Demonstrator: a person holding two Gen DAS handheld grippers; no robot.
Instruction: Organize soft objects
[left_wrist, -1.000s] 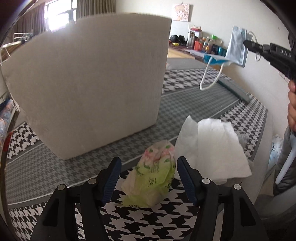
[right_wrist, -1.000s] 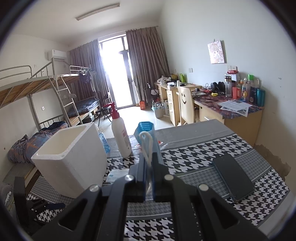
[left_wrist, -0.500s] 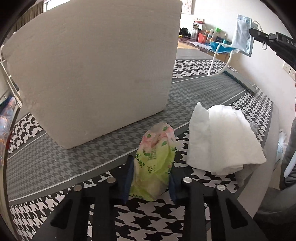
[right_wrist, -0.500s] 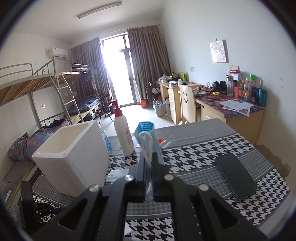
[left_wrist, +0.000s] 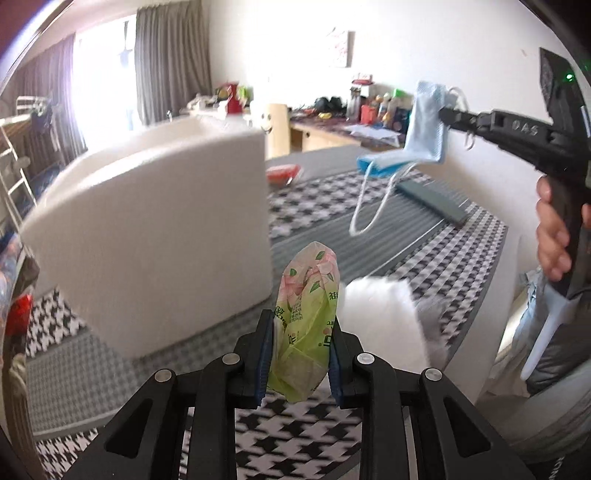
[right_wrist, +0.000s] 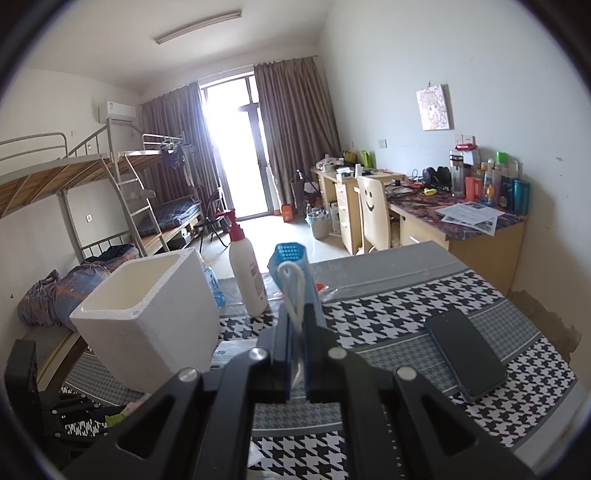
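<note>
My left gripper is shut on a green floral tissue pack and holds it raised above the houndstooth table, in front of a white foam box. My right gripper is shut on a light blue face mask, held high above the table; it also shows in the left wrist view with its ear loop hanging down. The foam box, open at the top, stands left of my right gripper. A white tissue sheet lies on the table right of the pack.
A dark phone lies on the table at the right. A white pump bottle stands behind the foam box. A red packet lies beyond the box. A desk with bottles stands against the right wall.
My left gripper closed on the tissue pack and lifted it off the table. My right gripper kept hold of the mask and stayed almost still.
</note>
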